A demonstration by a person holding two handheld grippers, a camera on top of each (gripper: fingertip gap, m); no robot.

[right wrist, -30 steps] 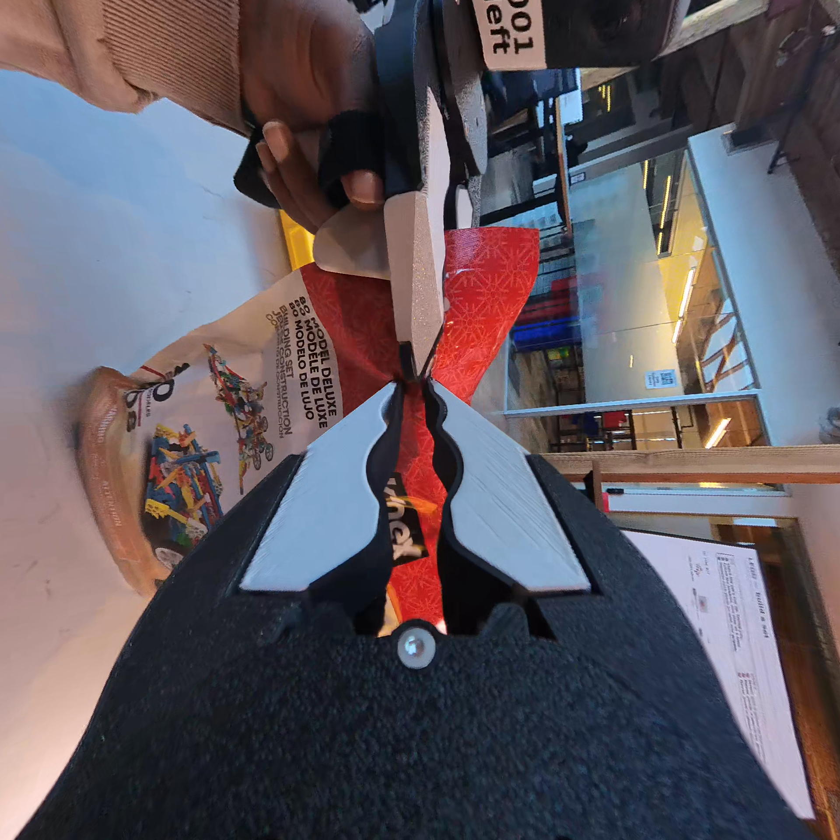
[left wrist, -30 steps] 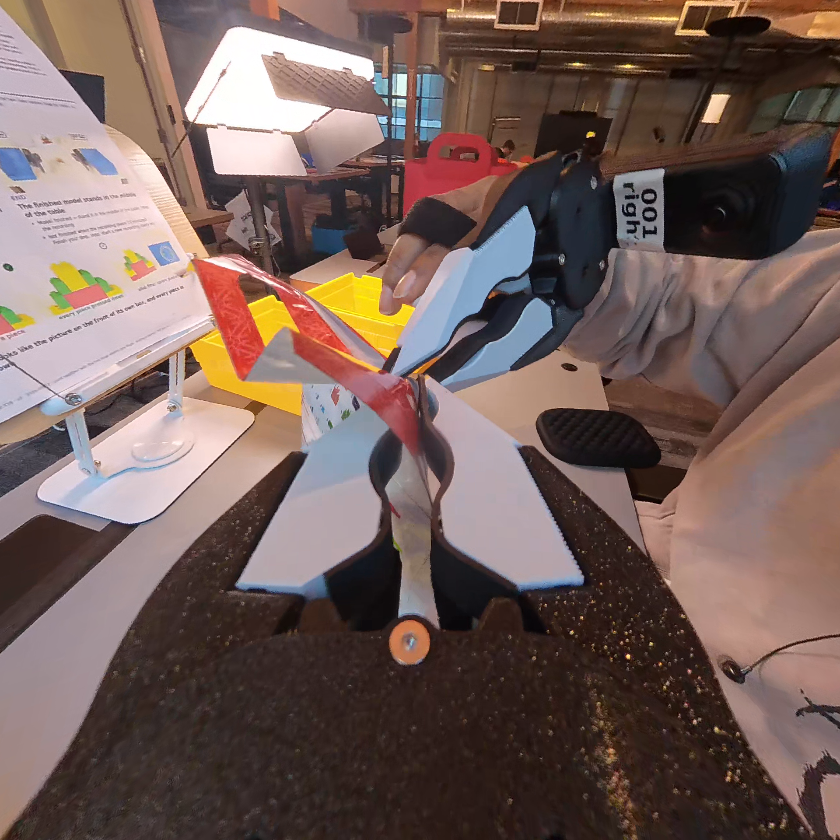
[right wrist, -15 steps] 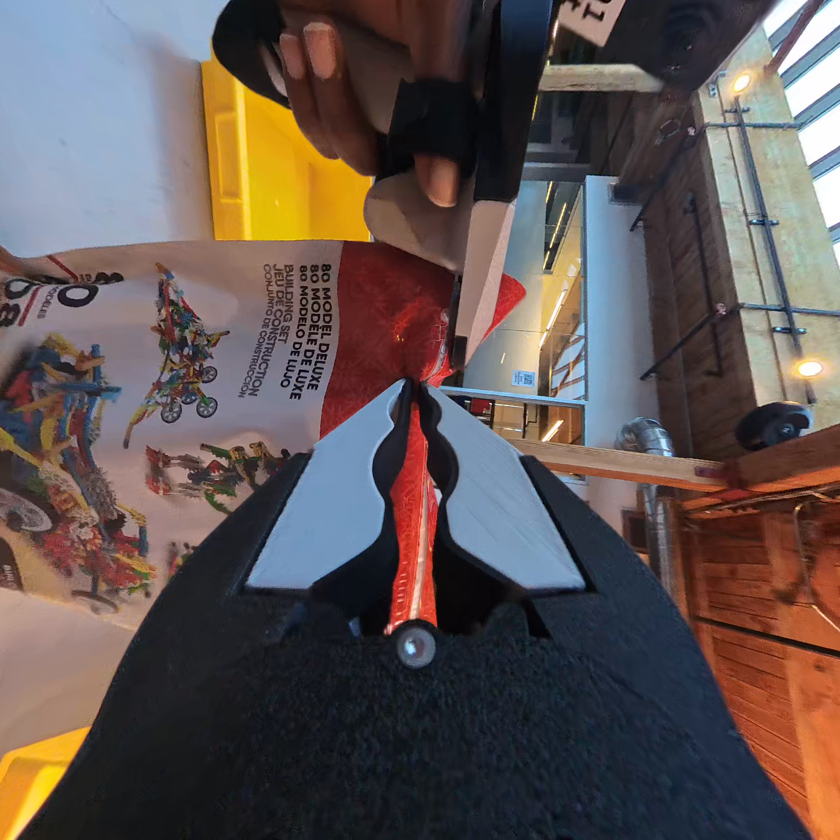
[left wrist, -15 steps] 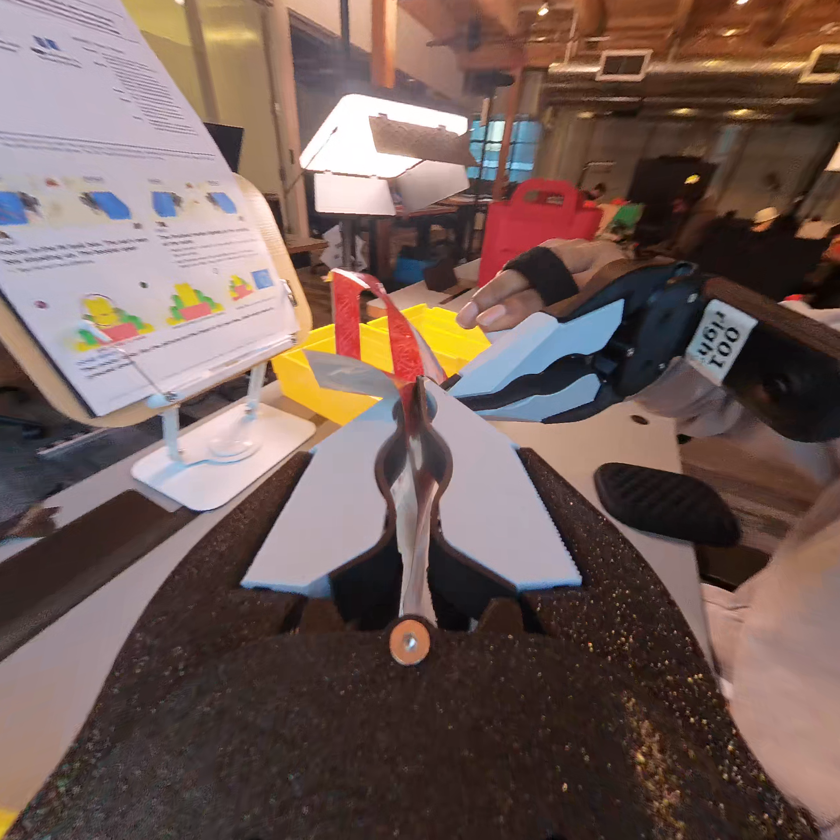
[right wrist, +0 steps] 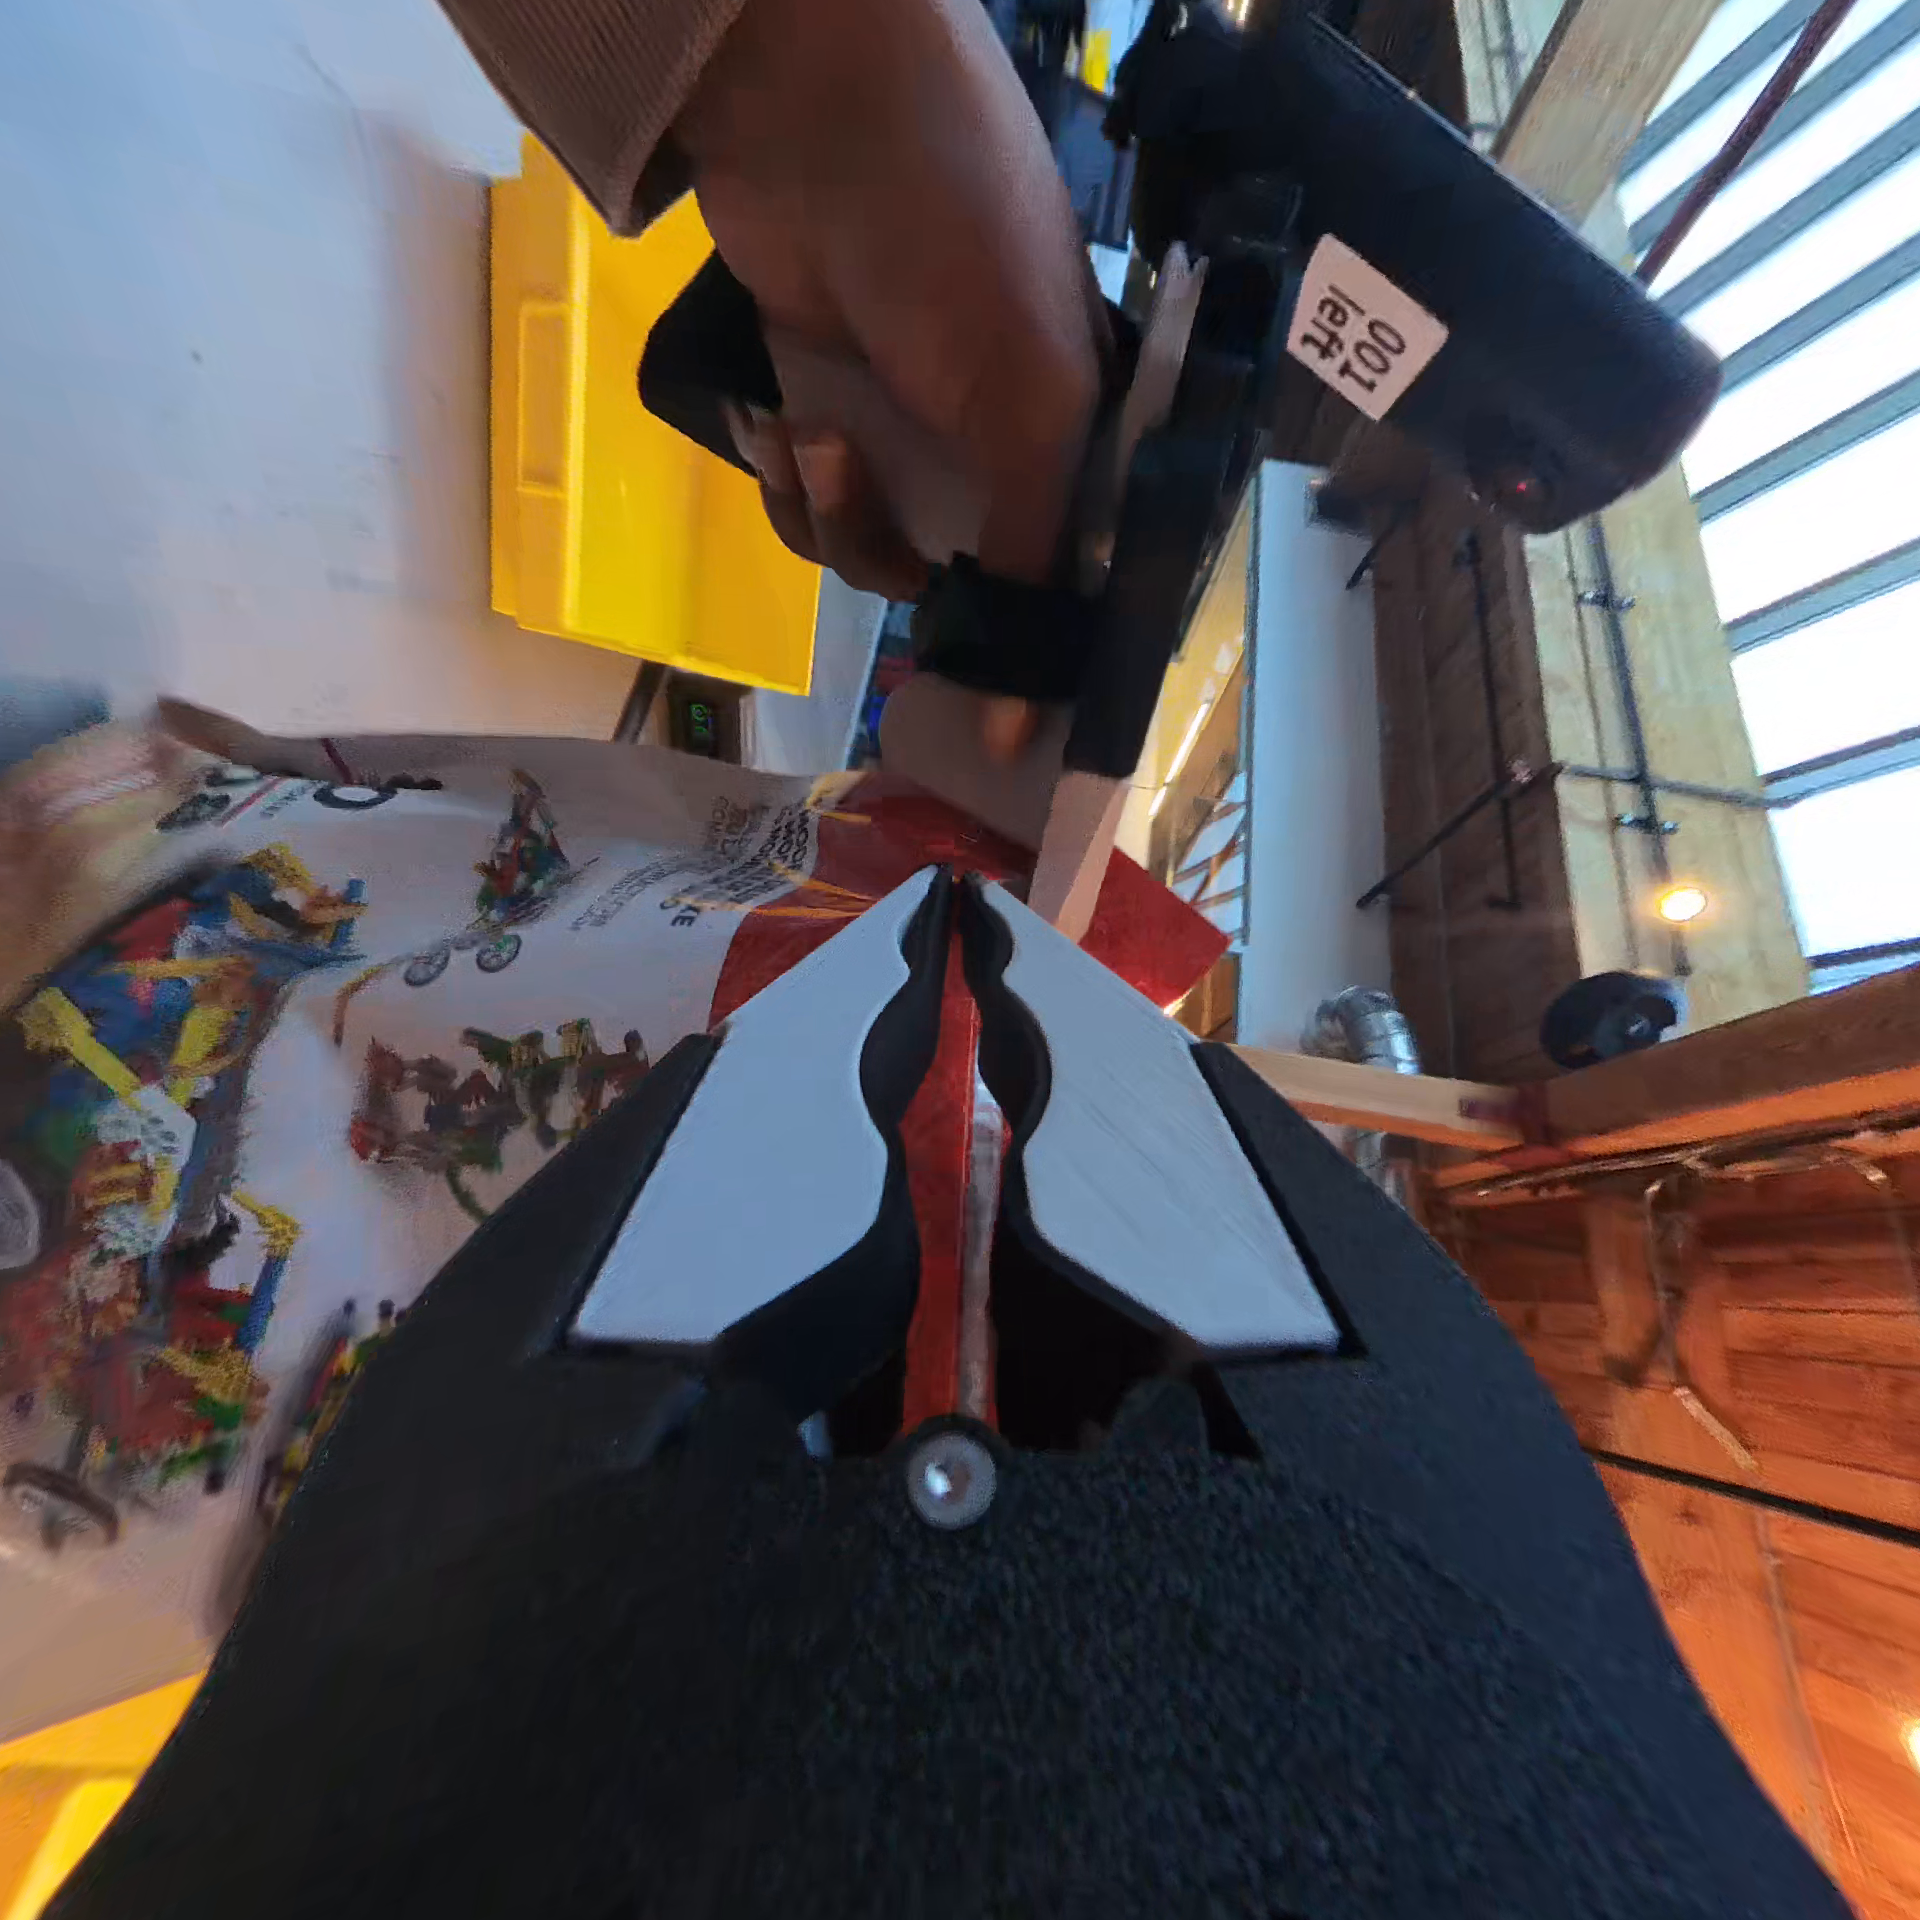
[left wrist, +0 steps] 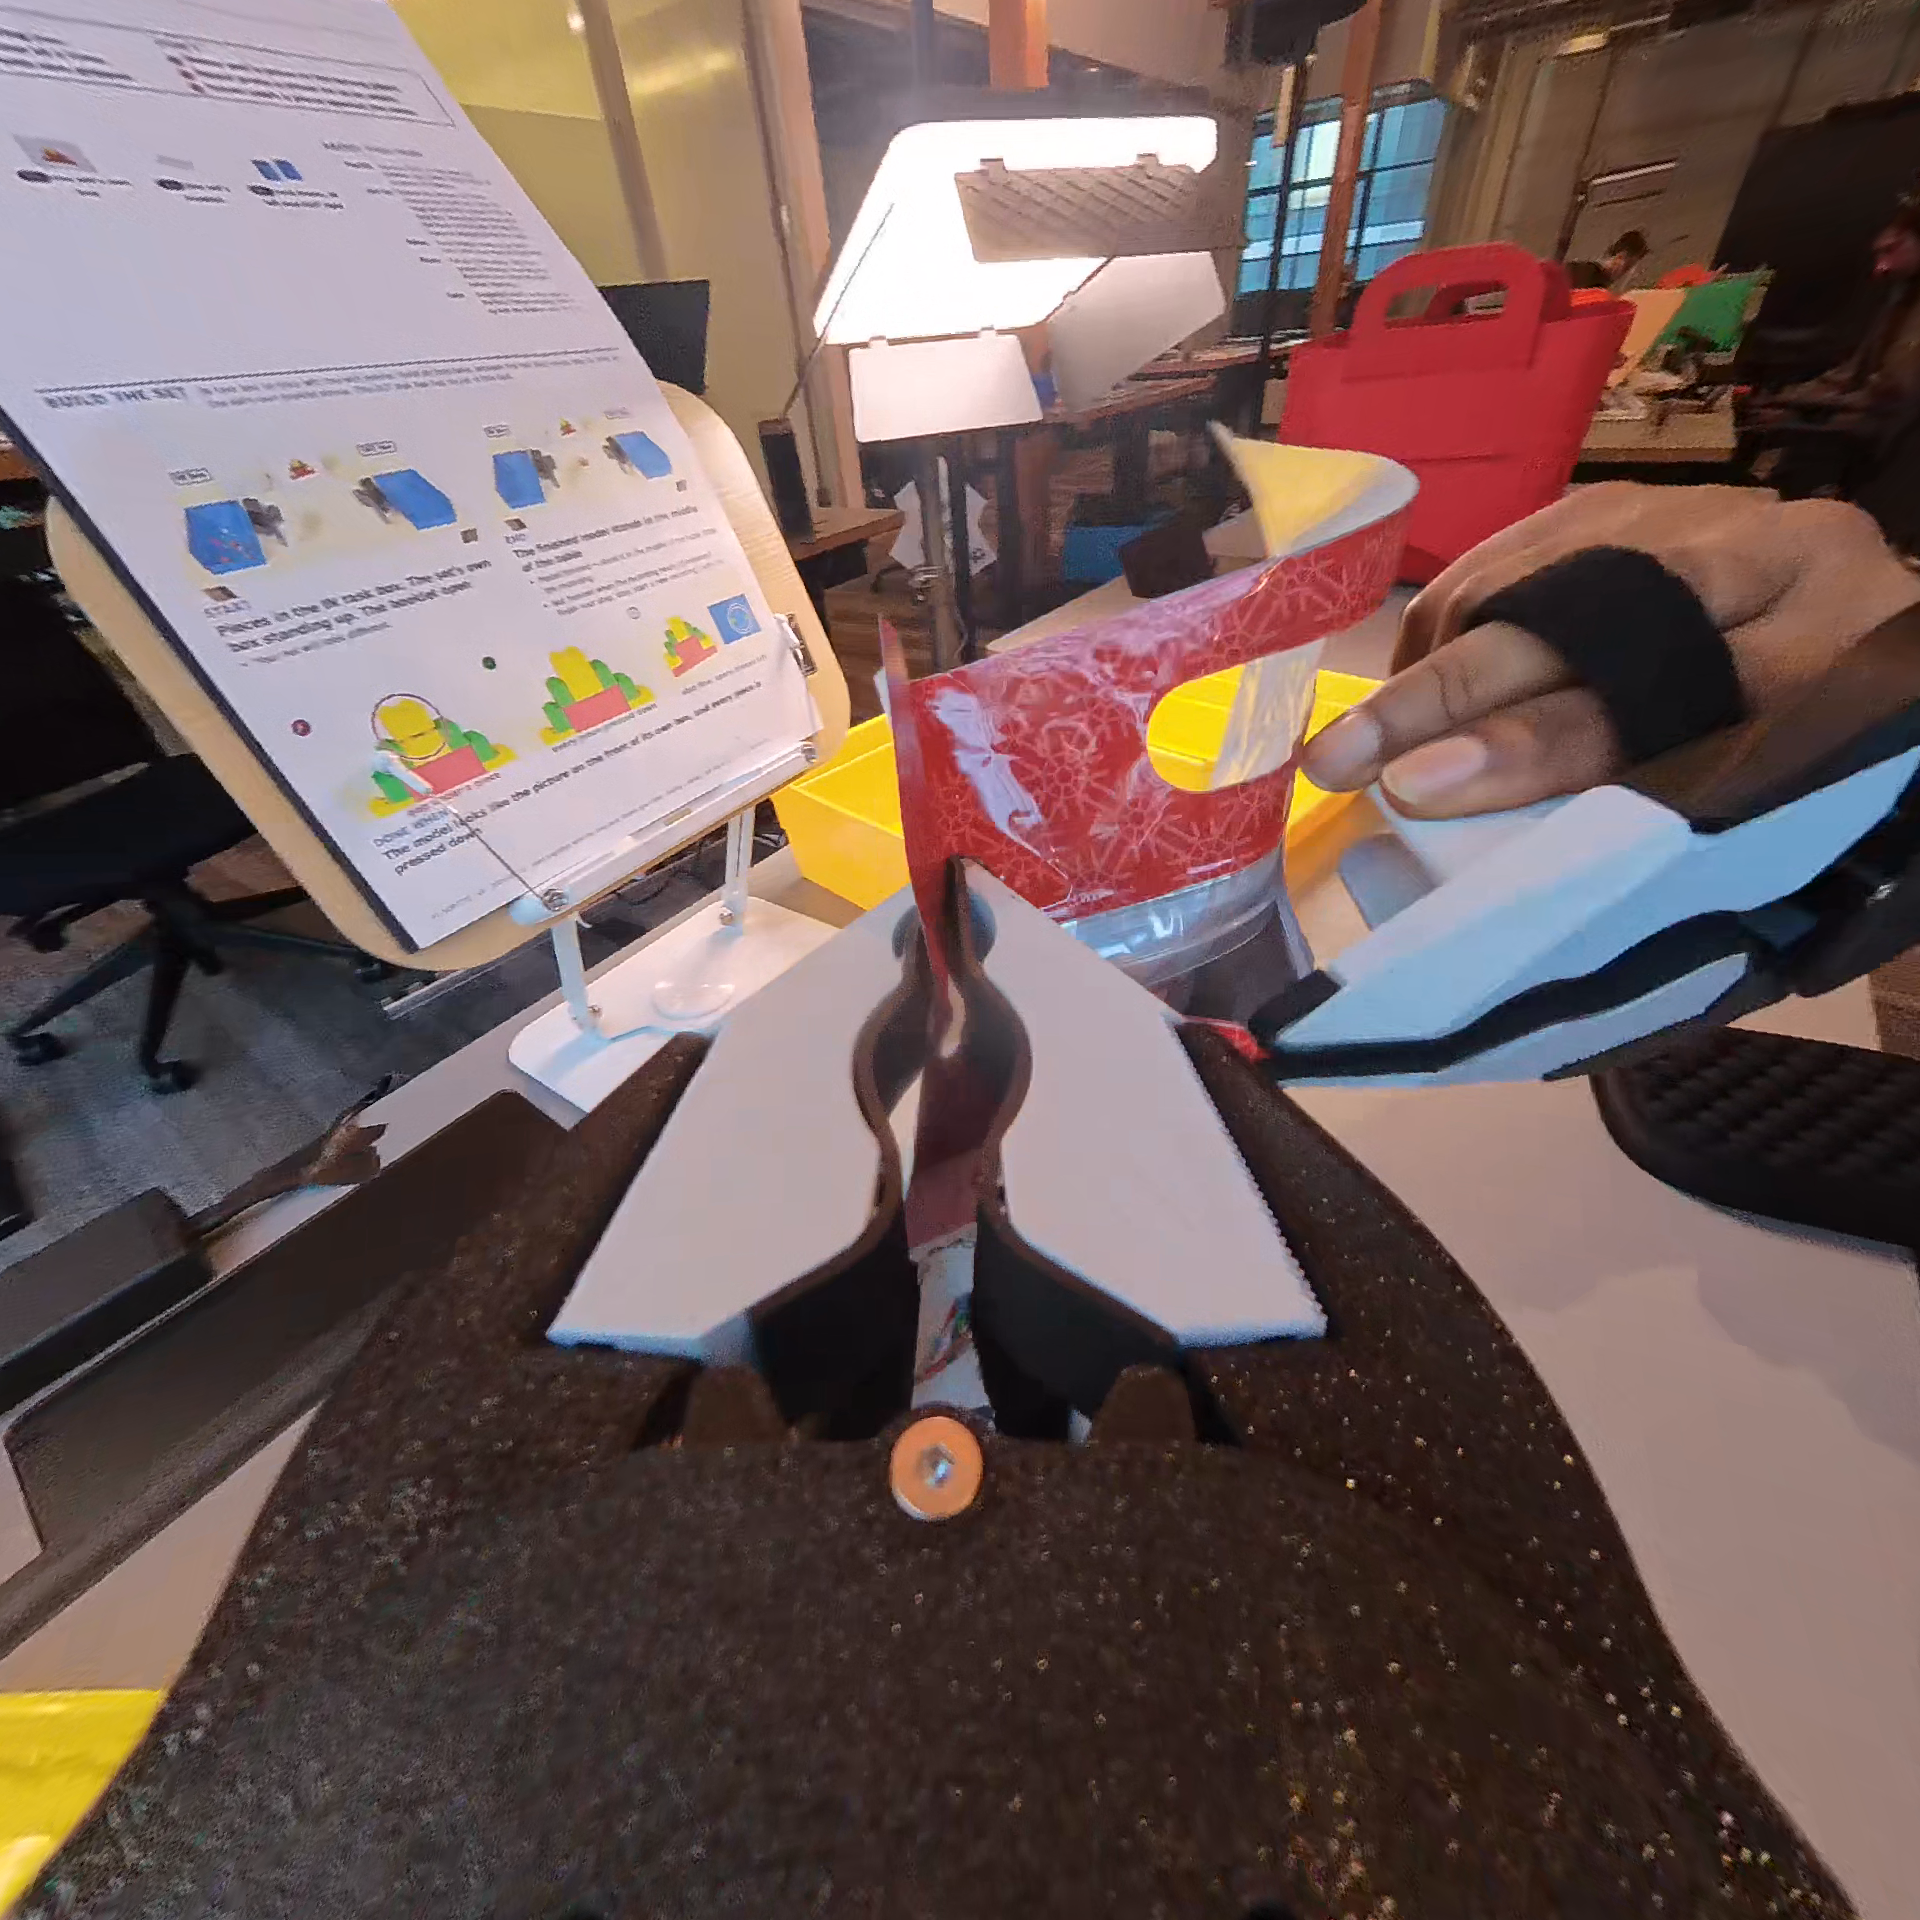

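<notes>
A plastic bag of building-set pieces (left wrist: 1081,769) has a red top strip with a hang hole and a clear part below it. My left gripper (left wrist: 951,883) is shut on the left end of the red strip. My right gripper (left wrist: 1273,1029) comes in from the right, shut on the bag's other side just below the strip. In the right wrist view the right gripper (right wrist: 951,878) pinches the red edge, and the bag's printed white face (right wrist: 499,997) spreads to the left. The left gripper (right wrist: 1065,883) and a hand hold the strip just beyond it.
A yellow bin (left wrist: 842,821) stands behind the bag, also in the right wrist view (right wrist: 623,468). An instruction sheet on a white stand (left wrist: 416,540) is at the left. A black textured pad (left wrist: 1766,1122) lies at the right. A lamp (left wrist: 1039,260) and a red tote (left wrist: 1455,395) are farther back. Left tips to right tips: about 6 cm.
The red strip was twisted between the grippers; now it is spread wide and curls right. The right gripper has moved right and lower, away from the left one, both still gripping.
</notes>
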